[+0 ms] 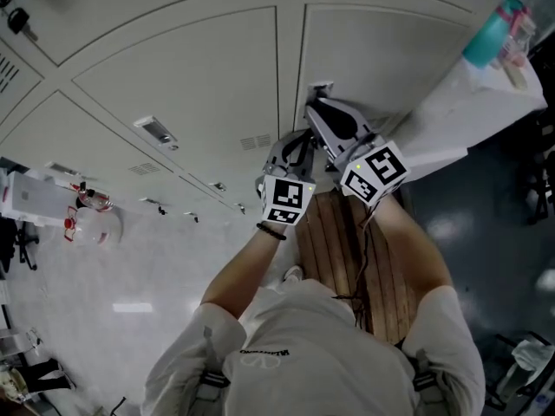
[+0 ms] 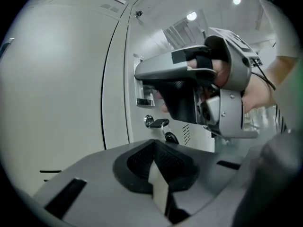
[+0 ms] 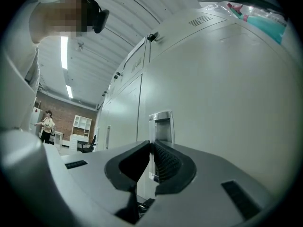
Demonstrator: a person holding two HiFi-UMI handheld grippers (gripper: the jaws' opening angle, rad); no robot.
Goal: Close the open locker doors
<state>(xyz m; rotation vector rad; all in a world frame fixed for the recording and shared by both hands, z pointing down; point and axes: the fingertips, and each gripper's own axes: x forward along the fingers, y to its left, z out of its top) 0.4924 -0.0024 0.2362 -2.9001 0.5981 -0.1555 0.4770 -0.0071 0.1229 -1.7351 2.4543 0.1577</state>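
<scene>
Locker door (image 1: 381, 50) sits upper centre in head view. Right gripper (image 3: 151, 150), jaws narrow, seems to pinch its handle (image 3: 161, 124). Left gripper (image 2: 154, 150) has jaws together, empty. Step: closing this door. Next: push it flush w/ neighbours.

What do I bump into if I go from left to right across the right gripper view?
person far off → white shelves → locker handle → teal bottle up on top of the lockers
</scene>
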